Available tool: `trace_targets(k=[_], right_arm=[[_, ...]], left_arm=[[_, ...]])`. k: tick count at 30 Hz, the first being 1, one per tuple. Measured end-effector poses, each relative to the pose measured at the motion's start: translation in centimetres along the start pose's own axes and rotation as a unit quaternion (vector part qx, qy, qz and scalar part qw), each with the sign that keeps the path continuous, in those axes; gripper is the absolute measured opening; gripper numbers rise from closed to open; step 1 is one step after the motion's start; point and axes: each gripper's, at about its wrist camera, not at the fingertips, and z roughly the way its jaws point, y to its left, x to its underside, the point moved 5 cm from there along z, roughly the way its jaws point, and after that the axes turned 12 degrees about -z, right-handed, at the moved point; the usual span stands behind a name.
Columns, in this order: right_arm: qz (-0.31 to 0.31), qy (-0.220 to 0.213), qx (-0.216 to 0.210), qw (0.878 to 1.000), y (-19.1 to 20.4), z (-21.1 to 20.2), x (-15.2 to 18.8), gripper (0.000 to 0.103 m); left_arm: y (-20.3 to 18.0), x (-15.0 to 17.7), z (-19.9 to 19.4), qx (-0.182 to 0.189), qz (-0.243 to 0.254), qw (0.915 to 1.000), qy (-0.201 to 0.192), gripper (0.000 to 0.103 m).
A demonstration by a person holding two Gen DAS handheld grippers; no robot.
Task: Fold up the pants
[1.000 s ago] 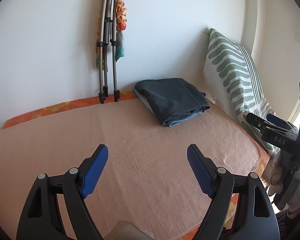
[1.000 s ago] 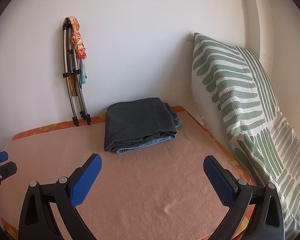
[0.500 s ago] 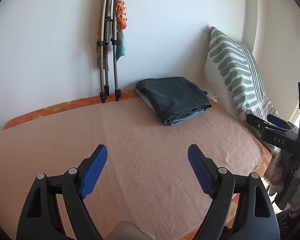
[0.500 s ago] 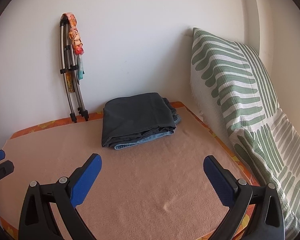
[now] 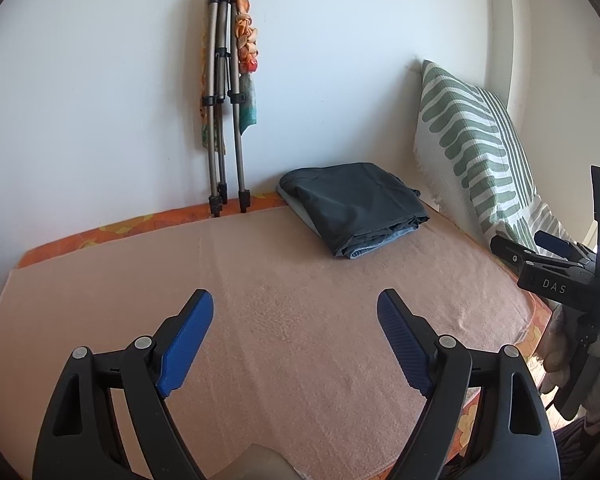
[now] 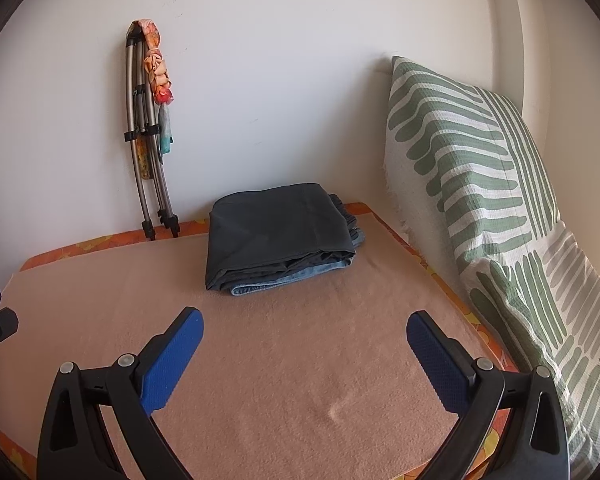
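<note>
A stack of folded dark grey pants over folded blue jeans (image 5: 356, 208) lies at the far right of the peach towel (image 5: 260, 280) on the bed; it also shows in the right wrist view (image 6: 278, 236). My left gripper (image 5: 296, 316) is open and empty, held above the towel's near part, well short of the stack. My right gripper (image 6: 304, 332) is open and empty, also above the towel in front of the stack. The right gripper appears at the right edge of the left wrist view (image 5: 556, 264).
A green-and-white striped pillow (image 6: 480, 184) leans against the right wall. A folded tripod with a colourful cloth tied on it (image 5: 226, 100) stands against the back wall. An orange patterned sheet (image 5: 112, 228) shows around the towel's edges.
Both grippers have shifted slightly; the stack sits a little lower and nearer in both views. Both stay open and empty.
</note>
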Motion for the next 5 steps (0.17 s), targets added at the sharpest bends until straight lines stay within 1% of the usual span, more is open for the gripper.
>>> trace_targets(k=[5], right_arm=[[-0.002,0.005,-0.003,1.0,0.04,0.31,0.09,0.103]], left_arm=[[-0.02,0.08,0.27,-0.003,0.001,1.0,0.005,0.084]])
